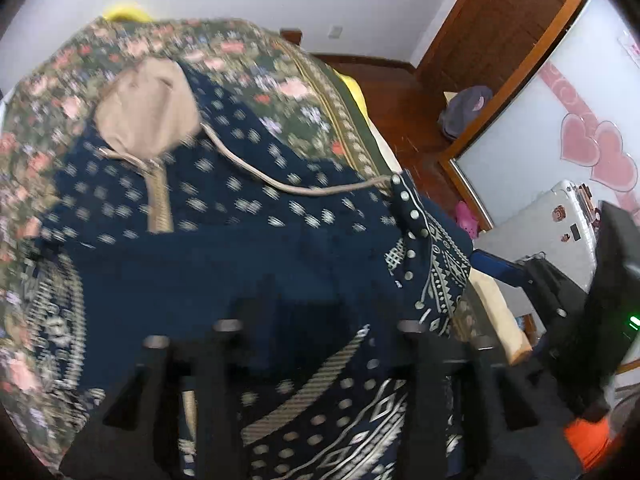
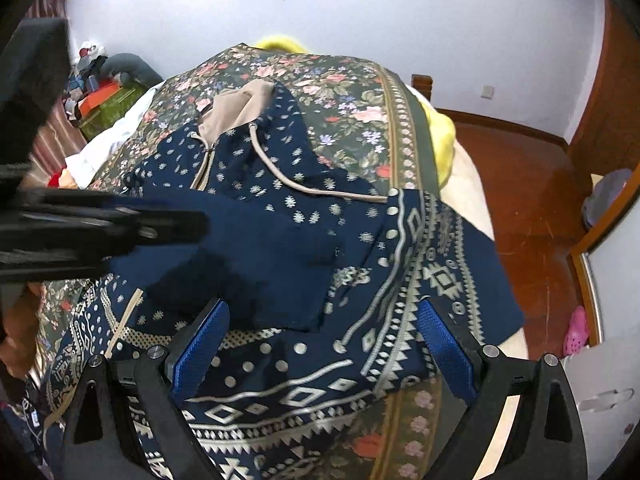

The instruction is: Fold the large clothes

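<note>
Pale walls [image 2: 400, 20], reddish, seemingly wooden floor [image 2: 520, 208]

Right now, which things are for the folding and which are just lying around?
For the folding:
navy patterned hoodie
left tool
right tool
floral bedspread under it

Just lying about:
pink shoe
yellow pillow
grey bag

Two black plastic grippers are seen. The right gripper [image 2: 322, 344] is made of black arms with bright blue bumpy pads [image 2: 200, 350] on the fingers. Round silver screws [image 2: 157, 351] are set in its joints, and three-cornered holes are cut in its frame. The left gripper [image 1: 316, 364] is blurred, black, with silver screws too.
</note>
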Available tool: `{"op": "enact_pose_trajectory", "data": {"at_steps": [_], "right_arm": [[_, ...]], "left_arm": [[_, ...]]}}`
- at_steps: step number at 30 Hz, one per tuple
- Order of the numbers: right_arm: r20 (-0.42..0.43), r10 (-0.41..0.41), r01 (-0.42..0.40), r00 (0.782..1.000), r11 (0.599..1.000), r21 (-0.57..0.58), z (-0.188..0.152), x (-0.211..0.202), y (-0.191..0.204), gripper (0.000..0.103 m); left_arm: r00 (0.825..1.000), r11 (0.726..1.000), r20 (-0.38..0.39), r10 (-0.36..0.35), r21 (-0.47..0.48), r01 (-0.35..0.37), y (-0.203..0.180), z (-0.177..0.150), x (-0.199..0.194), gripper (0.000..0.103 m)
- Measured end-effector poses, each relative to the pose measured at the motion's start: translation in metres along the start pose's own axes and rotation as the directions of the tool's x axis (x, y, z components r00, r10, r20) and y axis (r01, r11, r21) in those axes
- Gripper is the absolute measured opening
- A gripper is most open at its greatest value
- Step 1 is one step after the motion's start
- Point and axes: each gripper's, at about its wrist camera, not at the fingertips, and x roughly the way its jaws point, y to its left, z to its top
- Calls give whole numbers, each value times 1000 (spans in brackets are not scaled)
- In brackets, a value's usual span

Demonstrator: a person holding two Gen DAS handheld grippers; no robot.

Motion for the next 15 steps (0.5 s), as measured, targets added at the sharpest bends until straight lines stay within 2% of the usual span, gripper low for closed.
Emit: {"op": "enact_pose_trajectory", "data": {"at_steps": [2,5,6,8,10,12,15], "right_arm": [[0,12,-12,1000,1000,11,3,4,5,94],[-2,44,-44,999,998,36,7,13,9,94],[0,49,-49,999,998,47,8,17,9,93],[3,43,-43,999,997,57,11,23,11,83],[-8,43,-42,999,996,74,15,32,10,68],[-21,41,-38,999,994,103,19,41,8,61],[-46,22,-16,999,991,130,22,58,4,55]], "left_arm": [[997,999,75,32,29,-34,10,-3,-26,61],[974,988,181,140,44,-150,43,-14,-67,76],[955,976,216,202,35,-215,60,-23,-80,80],[929,956,239,282,16,-294,90,-41,-94,84],[907,929,206,366,-20,-371,133,-63,-100,84],[889,900,138,436,-58,-432,176,-93,-98,84],[875,872,34,483,-107,-477,226,-134,-84,84]]}}
